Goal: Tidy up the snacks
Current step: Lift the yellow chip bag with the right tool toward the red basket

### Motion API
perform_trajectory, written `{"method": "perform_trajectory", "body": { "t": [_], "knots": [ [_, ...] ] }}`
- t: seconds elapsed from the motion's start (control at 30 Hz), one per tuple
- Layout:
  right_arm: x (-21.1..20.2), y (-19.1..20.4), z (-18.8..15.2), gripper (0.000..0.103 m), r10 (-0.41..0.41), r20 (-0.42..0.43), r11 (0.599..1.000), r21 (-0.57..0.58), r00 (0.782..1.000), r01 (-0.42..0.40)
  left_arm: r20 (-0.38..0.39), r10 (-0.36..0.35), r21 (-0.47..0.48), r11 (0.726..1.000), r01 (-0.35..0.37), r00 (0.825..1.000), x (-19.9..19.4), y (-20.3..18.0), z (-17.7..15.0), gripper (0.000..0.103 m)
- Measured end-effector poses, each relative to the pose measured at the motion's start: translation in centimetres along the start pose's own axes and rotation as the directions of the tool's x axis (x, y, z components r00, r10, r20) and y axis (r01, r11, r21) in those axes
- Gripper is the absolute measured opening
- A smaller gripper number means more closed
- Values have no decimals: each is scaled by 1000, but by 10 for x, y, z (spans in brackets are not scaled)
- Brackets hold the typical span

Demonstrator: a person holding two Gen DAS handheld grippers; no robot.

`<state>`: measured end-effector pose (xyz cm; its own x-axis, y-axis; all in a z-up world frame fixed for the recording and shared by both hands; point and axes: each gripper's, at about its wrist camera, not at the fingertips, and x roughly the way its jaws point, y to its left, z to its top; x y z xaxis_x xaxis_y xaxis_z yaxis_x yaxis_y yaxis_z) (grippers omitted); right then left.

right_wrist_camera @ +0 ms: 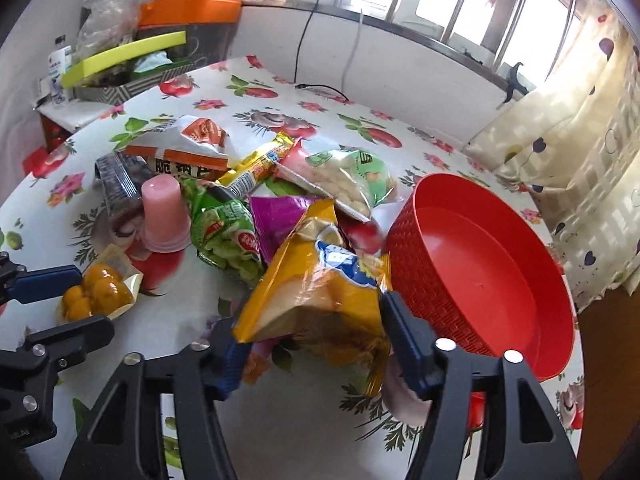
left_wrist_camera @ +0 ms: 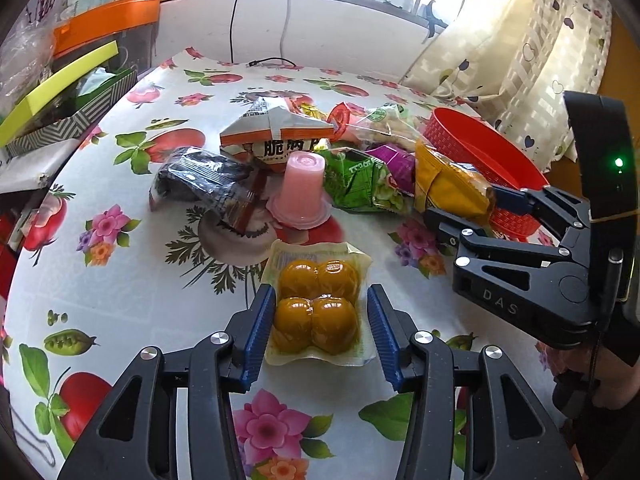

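The red basket (right_wrist_camera: 480, 264) holds nothing yet, so by the look of it the sorting has hardly begun: every snack lies outside it on the desk (left_wrist_camera: 120, 280).

The right gripper (right_wrist_camera: 316, 340) has its fingers clenched on the yellow bag (right_wrist_camera: 320, 280), which stands tilted between them, with the basket touching or just beside the right finger. I judge this bag is the first one headed in.

The left gripper (left_wrist_camera: 320, 328) is released, its fingers spread to either side of the egg pack (left_wrist_camera: 318, 308), which lies flat on the desk between them. Whether the pads (left_wrist_camera: 258, 332) touch the wrapper I cannot tell.

Ahead of the left fingers the pile waits: a pink jelly cup (left_wrist_camera: 300, 192) upside down, a black packet (left_wrist_camera: 200, 180), an orange-and-white bag (left_wrist_camera: 276, 136), a green bag (left_wrist_camera: 360, 184), a purple bag (right_wrist_camera: 280, 216), a sausage stick (right_wrist_camera: 256, 168) and a clear bag of puffs (right_wrist_camera: 344, 180). All are left to move.
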<state>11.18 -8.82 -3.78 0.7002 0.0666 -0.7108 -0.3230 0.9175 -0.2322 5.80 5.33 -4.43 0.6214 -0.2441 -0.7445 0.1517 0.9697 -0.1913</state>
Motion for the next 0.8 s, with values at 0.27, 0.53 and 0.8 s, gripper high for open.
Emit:
{"method": "perform_trajectory", "body": {
  "t": [0.27, 0.53, 0.8],
  "knots": [
    [-24, -9, -4, 35, 46, 54, 998, 37, 997, -48, 12, -10, -6, 1000, 10, 1000, -7, -1, -1, 44],
    [-53, -5, -10, 34, 123, 105, 990, 56, 987, -129, 41, -4, -15, 1000, 5, 999, -25, -1, 2, 4],
    [-76, -11, -21, 34, 143, 139, 986, 65, 980, -153, 32, 23, -67, 998, -21, 999, -36, 17, -6, 27]
  ]
}}
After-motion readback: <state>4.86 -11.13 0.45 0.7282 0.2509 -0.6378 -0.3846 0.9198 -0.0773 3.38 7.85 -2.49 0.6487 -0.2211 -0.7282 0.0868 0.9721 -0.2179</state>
